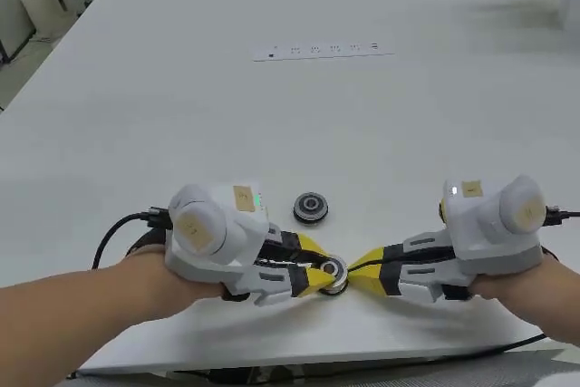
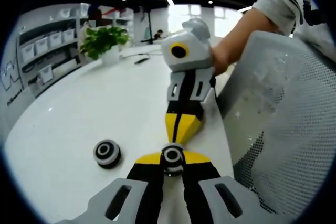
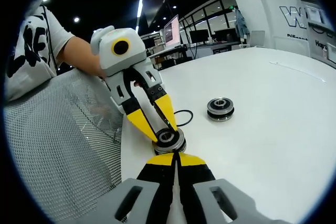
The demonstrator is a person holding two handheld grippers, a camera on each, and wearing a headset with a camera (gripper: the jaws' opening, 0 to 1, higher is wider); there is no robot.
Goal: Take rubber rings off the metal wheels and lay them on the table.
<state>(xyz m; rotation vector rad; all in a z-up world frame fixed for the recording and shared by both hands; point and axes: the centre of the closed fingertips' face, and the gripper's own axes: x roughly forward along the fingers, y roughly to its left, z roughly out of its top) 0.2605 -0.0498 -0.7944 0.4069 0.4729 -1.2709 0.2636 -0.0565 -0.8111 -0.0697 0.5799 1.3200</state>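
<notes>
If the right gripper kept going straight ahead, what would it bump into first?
The metal wheel, sitting right at the tips of the right gripper and seemingly touching them. Just behind it is the left gripper, which holds that wheel.

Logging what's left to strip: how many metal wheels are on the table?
2. One wheel at the near edge of the table, held in the left gripper, the right gripper's tip against it; the second wheel lies free just behind. None seems hidden.
</notes>
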